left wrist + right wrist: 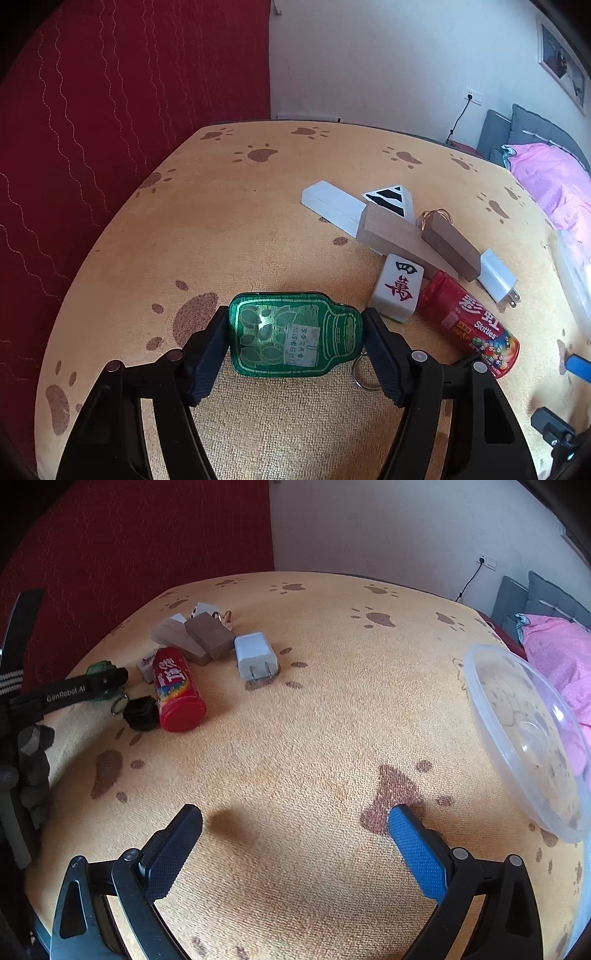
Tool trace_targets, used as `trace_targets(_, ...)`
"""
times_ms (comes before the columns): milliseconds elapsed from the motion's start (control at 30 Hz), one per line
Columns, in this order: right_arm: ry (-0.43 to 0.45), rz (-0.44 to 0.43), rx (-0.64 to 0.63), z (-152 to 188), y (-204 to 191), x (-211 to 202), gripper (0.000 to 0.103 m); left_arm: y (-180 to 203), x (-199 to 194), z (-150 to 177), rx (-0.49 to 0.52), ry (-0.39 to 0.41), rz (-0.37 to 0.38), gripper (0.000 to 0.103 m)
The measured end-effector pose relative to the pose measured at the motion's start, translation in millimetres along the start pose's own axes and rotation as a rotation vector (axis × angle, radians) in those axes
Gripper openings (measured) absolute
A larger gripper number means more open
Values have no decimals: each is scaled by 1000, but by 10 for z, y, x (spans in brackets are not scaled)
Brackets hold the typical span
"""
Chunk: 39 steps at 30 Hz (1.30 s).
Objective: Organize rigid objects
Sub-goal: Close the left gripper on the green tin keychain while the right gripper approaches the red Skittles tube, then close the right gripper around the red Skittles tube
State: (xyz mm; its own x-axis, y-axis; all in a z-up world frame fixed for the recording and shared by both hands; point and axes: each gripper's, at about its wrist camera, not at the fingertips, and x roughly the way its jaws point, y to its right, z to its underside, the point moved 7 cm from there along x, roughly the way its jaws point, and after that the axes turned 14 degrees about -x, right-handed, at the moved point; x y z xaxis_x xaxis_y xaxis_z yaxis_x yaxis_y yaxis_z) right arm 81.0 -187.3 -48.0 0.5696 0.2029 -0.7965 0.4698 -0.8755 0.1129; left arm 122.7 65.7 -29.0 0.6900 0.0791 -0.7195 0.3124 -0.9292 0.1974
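A: What does the left claw [295,332] have?

B: It is clenched on a flat green bottle-shaped keychain [295,334], one pad pressing each end. The keychain's metal ring [364,373] hangs by the right pad. This sits near the front edge of the worktop [258,221], which wears an orange cloth printed with brown paw marks.

A: And the right claw [295,821]?

B: Released, with nothing between its pads, over bare cloth at the front.

A: What else lies there?

B: Towards the back left, close together: a red candy tube [177,688], a white mahjong tile [397,291], two wooden blocks [413,240], a white plug adapter [255,656]. A clear plastic bowl [524,738] rests at the right edge.
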Motion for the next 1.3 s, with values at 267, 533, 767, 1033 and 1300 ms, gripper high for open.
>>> trace_targets(267,64,-1,-18,-452,-205,-76,101,-32,-23,4,-12,5,4,71)
trace_targets(533,56,-15,-61,-683,-398,6,101,-55,-15,7,-28,0,16,71)
trace_targets(767,38,-56,-61,-921,-503,245,101,-68,-14,12,-33,-2,18,71)
trace_targets(1033,7,-58,-108,-1000,-616,459,82,-62,-2,31,-30,-8,16,70)
trace_targets(1300,-3,-101,-143,-1014,-751,543,53,-62,6,37,-28,-13,15,70)
